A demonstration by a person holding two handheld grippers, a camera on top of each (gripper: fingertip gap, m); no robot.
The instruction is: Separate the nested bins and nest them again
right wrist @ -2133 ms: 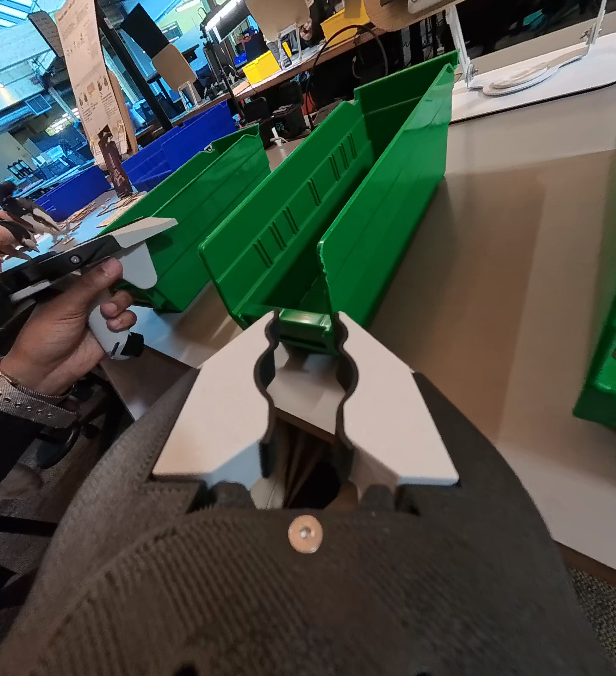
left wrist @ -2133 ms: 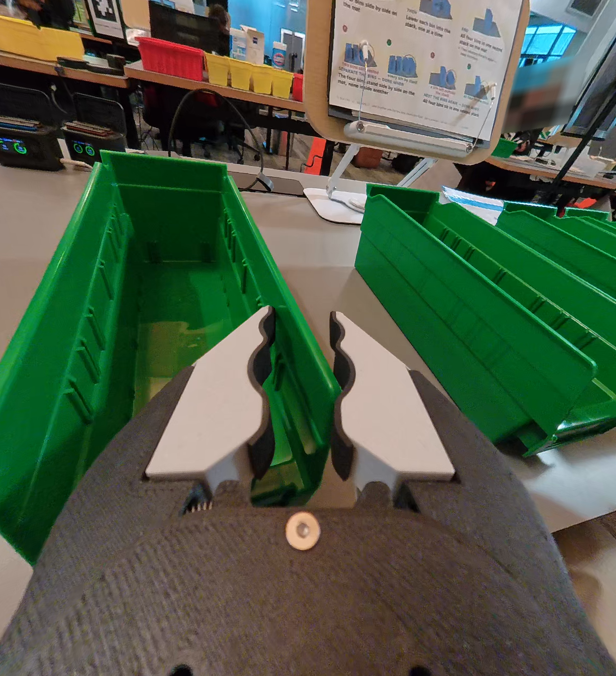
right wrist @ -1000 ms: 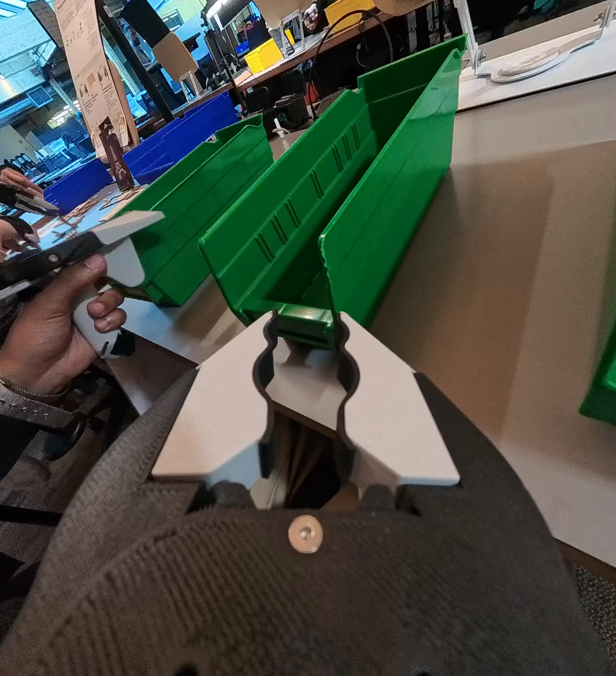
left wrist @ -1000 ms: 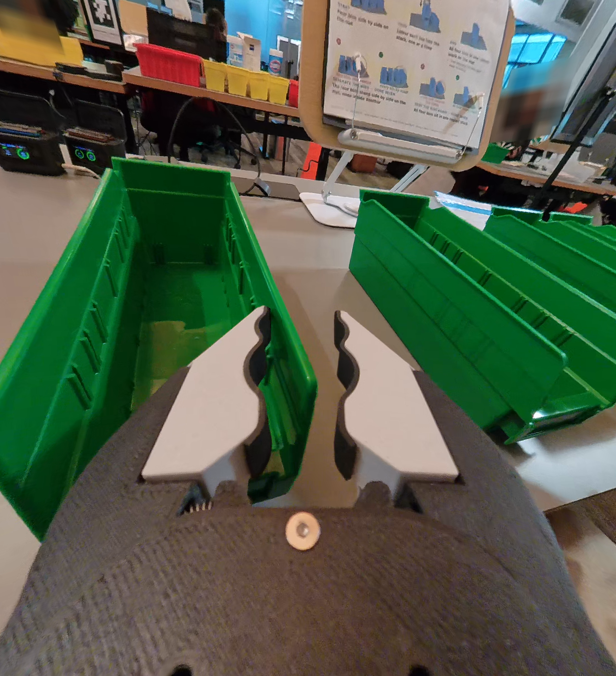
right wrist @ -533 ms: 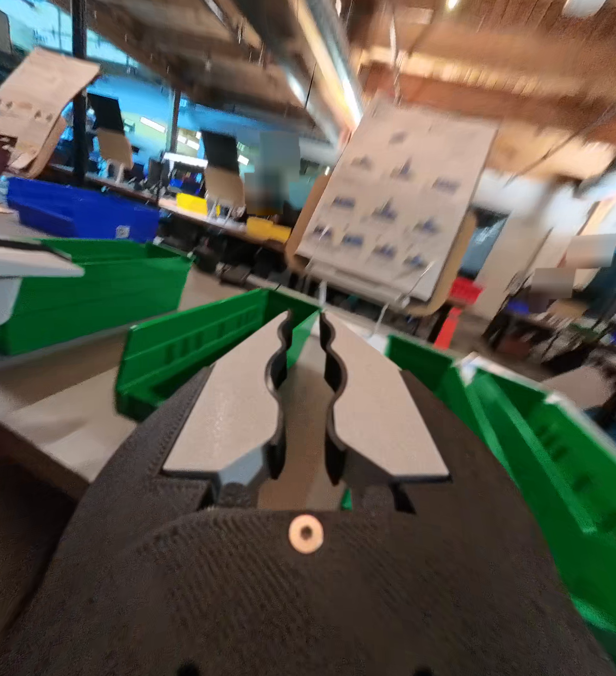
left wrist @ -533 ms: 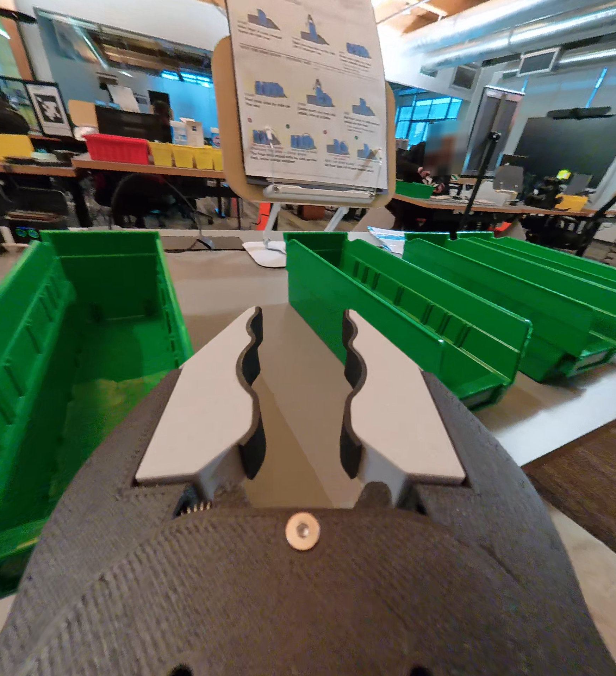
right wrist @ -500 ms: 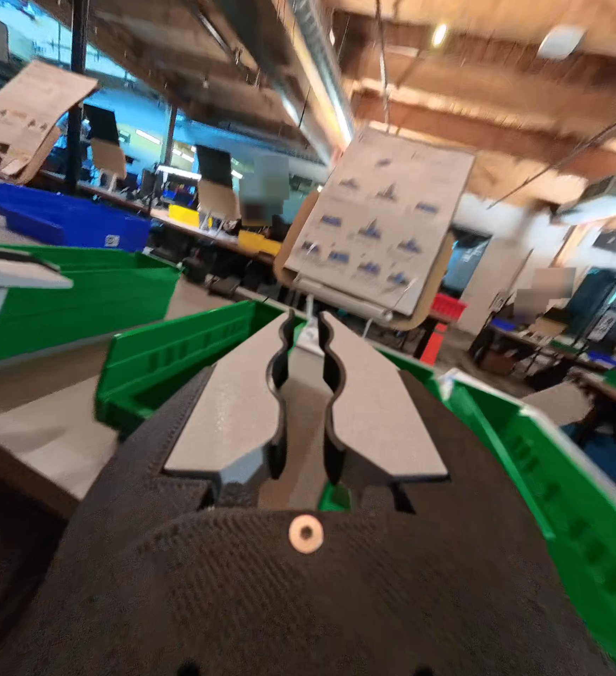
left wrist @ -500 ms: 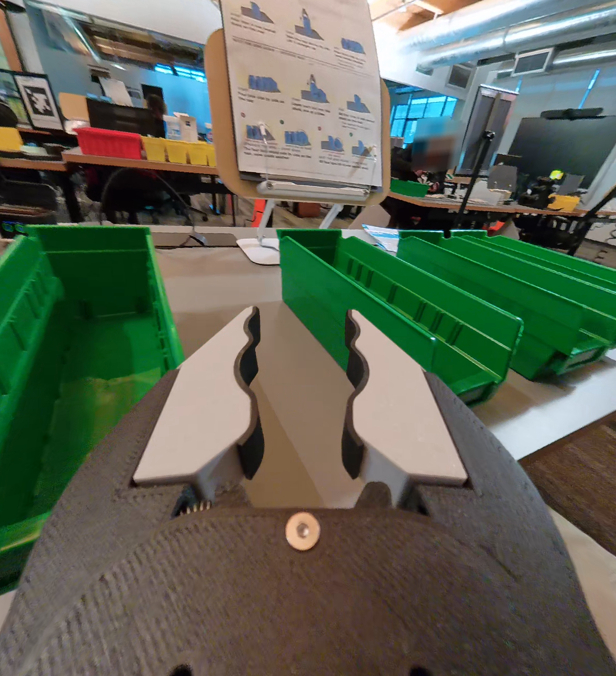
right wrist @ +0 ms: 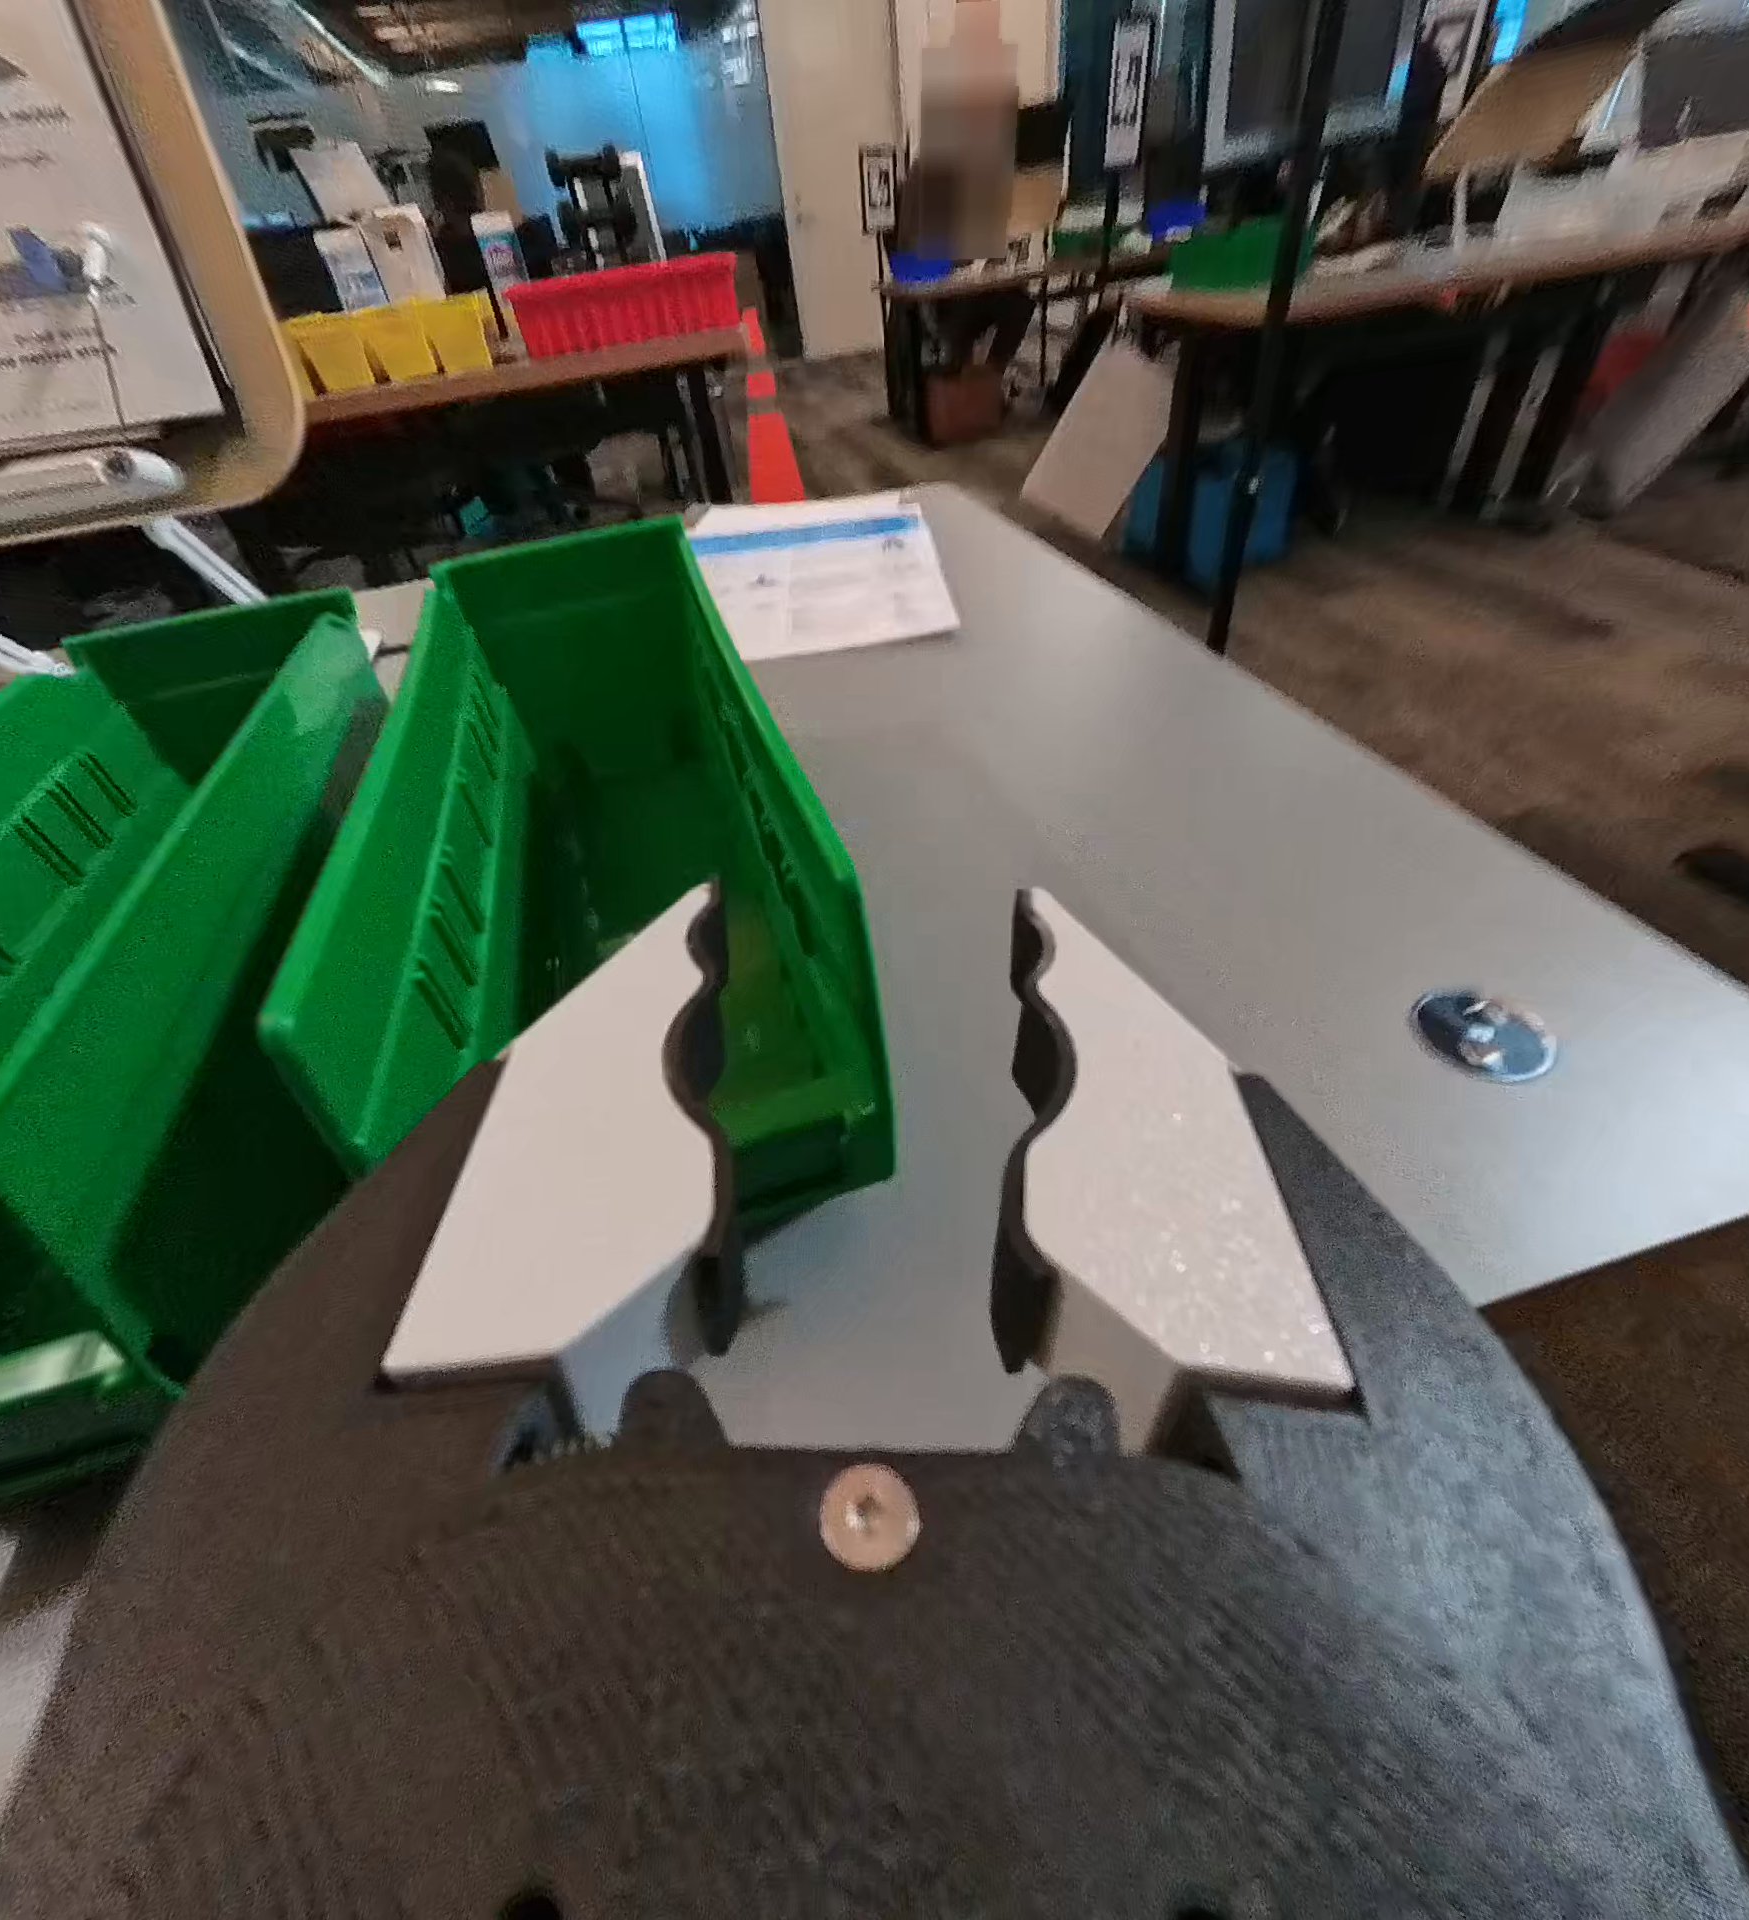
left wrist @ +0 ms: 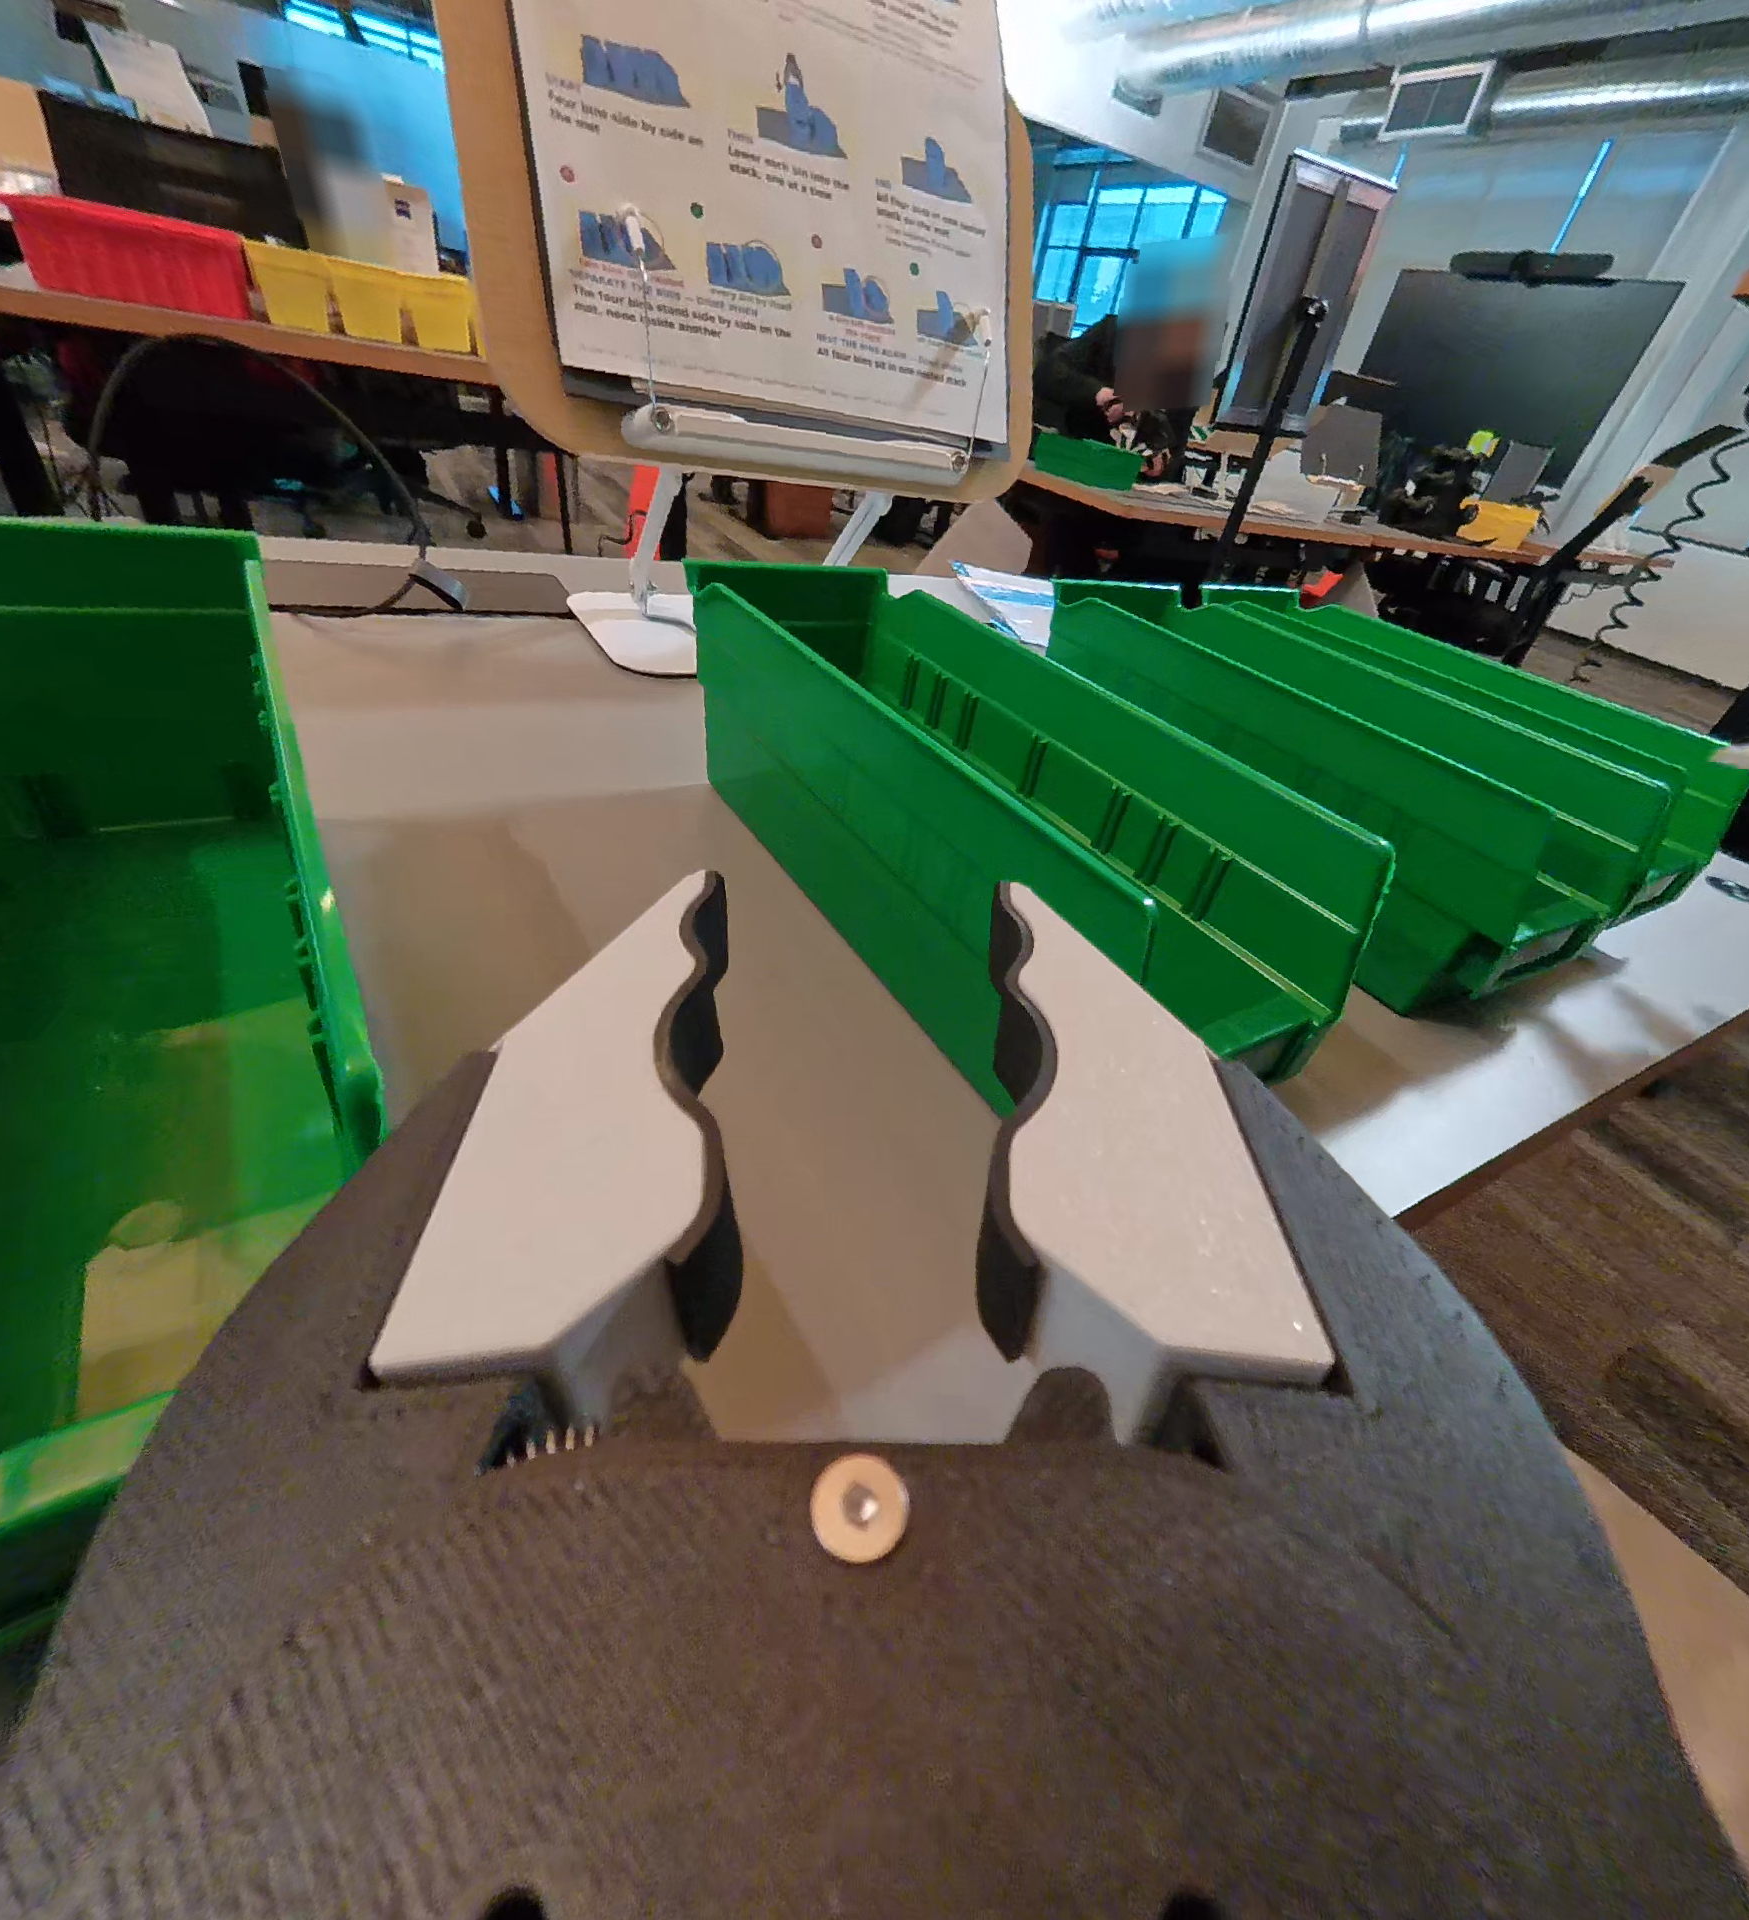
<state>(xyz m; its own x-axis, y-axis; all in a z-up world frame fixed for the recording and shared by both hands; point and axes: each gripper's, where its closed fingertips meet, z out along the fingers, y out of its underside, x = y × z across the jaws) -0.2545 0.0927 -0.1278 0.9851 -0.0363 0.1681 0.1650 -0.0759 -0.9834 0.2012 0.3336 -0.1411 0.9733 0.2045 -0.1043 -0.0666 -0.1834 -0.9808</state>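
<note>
Several long green bins stand side by side, apart, on the grey table. In the left wrist view, one bin (left wrist: 101, 935) is at the left, a second (left wrist: 1005, 810) at centre right and two more (left wrist: 1421, 769) beyond it. My left gripper (left wrist: 854, 883) is open and empty over the bare table between the first two bins. My right gripper (right wrist: 867, 891) is open and empty at the front of the rightmost bin (right wrist: 579, 665). That bin's right wall shows in the gap, nearer the left finger. Another bin (right wrist: 122, 831) lies to its left.
An instruction board on a stand (left wrist: 745, 208) rises behind the bins. A paper sheet (right wrist: 828, 582) lies at the table's back. A metal grommet (right wrist: 1483, 1029) sits in the table (right wrist: 1213, 831) to the right, near its edge. Red and yellow bins (left wrist: 226, 270) stand on a far table.
My left gripper has come off the left bin's right wall, swung right and opened wider. My right gripper has swung from the second bin's front to the rightmost bin and opened wider.
</note>
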